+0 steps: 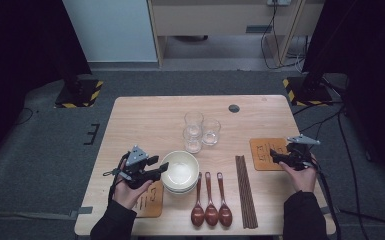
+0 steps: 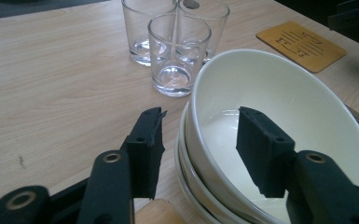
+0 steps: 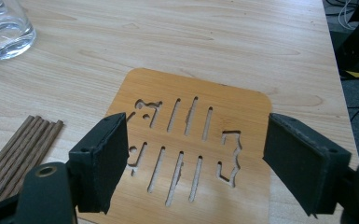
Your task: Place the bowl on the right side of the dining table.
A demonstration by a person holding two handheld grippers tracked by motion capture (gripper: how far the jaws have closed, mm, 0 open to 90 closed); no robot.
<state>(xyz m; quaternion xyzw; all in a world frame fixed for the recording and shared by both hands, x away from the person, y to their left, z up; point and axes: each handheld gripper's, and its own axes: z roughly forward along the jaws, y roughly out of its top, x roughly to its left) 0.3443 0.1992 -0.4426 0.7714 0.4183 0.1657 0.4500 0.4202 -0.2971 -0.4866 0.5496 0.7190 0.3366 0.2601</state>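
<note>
While the left gripper (image 2: 198, 140) straddles it, the bowl's rim (image 2: 191, 126) lies between open fingers (image 2: 147, 140).

You see three glasses (image 1: 200, 131) far of centre, three spoons (image 1: 211, 201) near, chopsticks (image 1: 246, 191) to their right.

- I read the top bowl (image 2: 279, 88) of the stack as glossy cream-white.
- I see the left gripper (image 2: 198, 140) and the right gripper (image 3: 196, 158) with matt black jaws.
- I note the coaster (image 3: 191, 140) as honey-orange wood with cut-out slots.
- I see three clear glasses (image 1: 200, 131).
- I register three red-brown spoons (image 1: 211, 202) and dark brown chopsticks (image 1: 245, 192).
- I see the table (image 1: 150, 120) in pale wood grain.
</note>
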